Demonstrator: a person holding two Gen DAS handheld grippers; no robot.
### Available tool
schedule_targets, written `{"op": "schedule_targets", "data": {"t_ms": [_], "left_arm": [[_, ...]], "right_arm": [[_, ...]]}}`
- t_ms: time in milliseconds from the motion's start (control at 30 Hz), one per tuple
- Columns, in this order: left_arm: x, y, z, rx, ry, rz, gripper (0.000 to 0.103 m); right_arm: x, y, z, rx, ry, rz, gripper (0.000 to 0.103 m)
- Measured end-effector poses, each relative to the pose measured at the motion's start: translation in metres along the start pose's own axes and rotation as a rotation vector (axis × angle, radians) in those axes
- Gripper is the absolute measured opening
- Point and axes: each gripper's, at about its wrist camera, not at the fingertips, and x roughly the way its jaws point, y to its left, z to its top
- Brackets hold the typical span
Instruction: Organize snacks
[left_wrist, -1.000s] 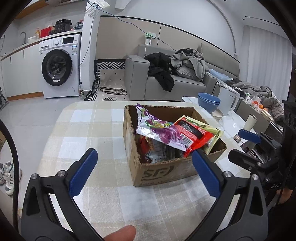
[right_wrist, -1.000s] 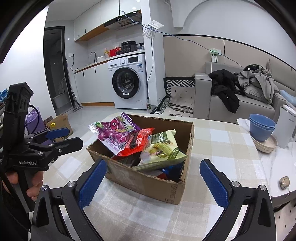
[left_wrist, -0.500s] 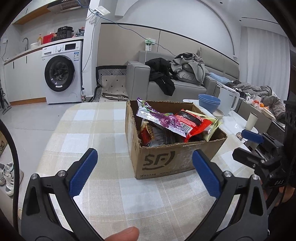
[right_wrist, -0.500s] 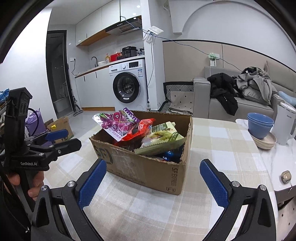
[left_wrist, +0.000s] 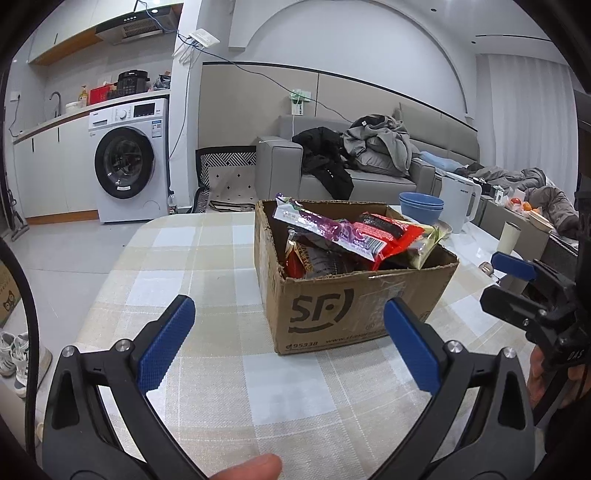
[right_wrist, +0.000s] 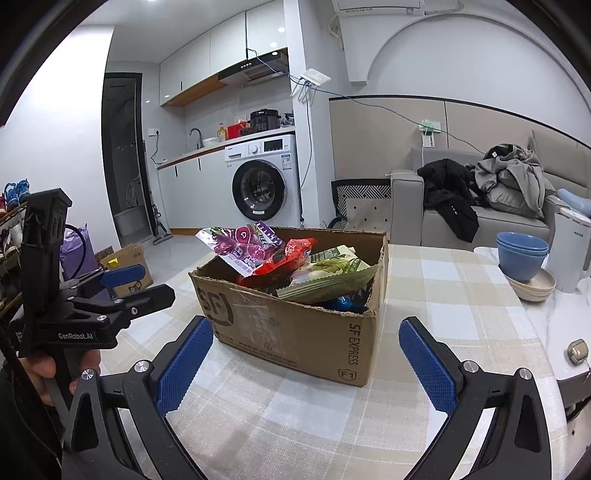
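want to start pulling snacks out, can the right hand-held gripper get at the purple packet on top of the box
Probably yes. The right hand-held gripper is open and empty, facing the cardboard box. The purple packet lies on top of the pile, sticking above the rim, with nothing over it. The left hand-held gripper sits off to the side.

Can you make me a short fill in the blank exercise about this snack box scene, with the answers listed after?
1. The snack packets sit inside a cardboard box printed with the letters ____.
2. The packet lying highest in the box, the purple packet, rests partly on a ____ packet.
3. The left tool and the right tool both have their jaws ____, holding nothing.
4. The stacked bowls on the table edge are ____ on top.

Answers: SF; red; open; blue
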Motion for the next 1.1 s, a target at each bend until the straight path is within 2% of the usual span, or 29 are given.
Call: {"op": "schedule_targets", "data": {"t_ms": [433,1100], "left_arm": [[0.008,-0.002,-0.016,0.011,-0.019,0.018,0.102],[0.016,-0.005,-0.031,0.034,-0.032,0.042,0.102]], "right_arm": [[-0.002,-0.003,-0.013,0.003,-0.047,0.013,0.103],[-0.001,0.000,-0.023,-0.025,-0.062,-0.018,0.103]]}}
